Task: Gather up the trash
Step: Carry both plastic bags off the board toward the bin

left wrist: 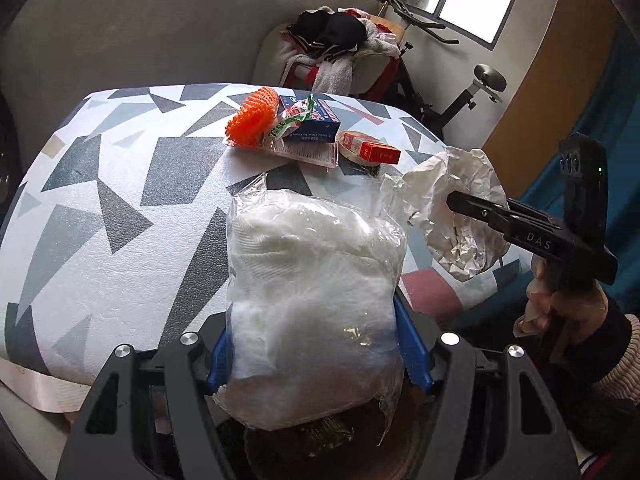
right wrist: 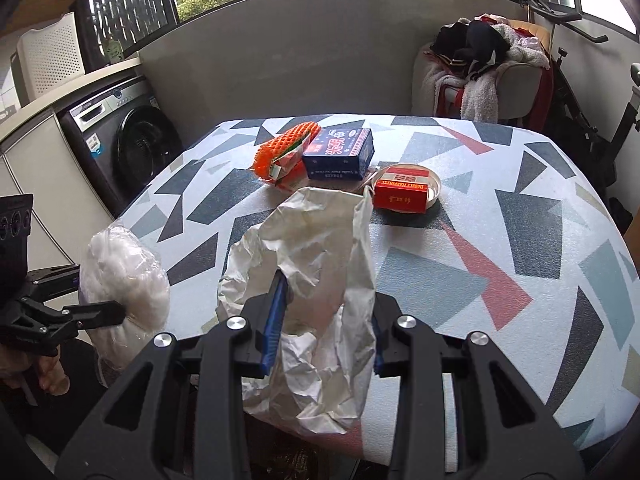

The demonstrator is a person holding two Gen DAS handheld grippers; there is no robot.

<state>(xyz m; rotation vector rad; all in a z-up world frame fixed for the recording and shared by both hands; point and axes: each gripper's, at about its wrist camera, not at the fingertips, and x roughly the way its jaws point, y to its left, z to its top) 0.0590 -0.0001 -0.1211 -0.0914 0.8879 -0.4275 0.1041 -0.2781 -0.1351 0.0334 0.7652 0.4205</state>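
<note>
Two grips: my left gripper [left wrist: 316,320] clamps one puffy clear-plastic wadding bag [left wrist: 312,280]; my right gripper [right wrist: 324,320] pinches one crumpled white paper bag [right wrist: 316,280].

- The far middle of the desk [right wrist: 500,216] is crowded: an orange mesh sleeve [right wrist: 276,152], a blue box [right wrist: 340,154] and a red box [right wrist: 404,196] in a shallow dish [right wrist: 432,184] sit close together.
- The desk's right side is bare — the widest way across.
- Its left side is bare too (seen from the left wrist).
- Near edge: the left tool [left wrist: 316,344] is filled by a plastic bag of white stuff [left wrist: 316,280], the right tool [right wrist: 328,328] by crumpled white paper [right wrist: 316,264] — a narrow gap between.
- A low wall [right wrist: 280,48] and a chair heaped with clothes [right wrist: 480,64] close off the far side.
</note>
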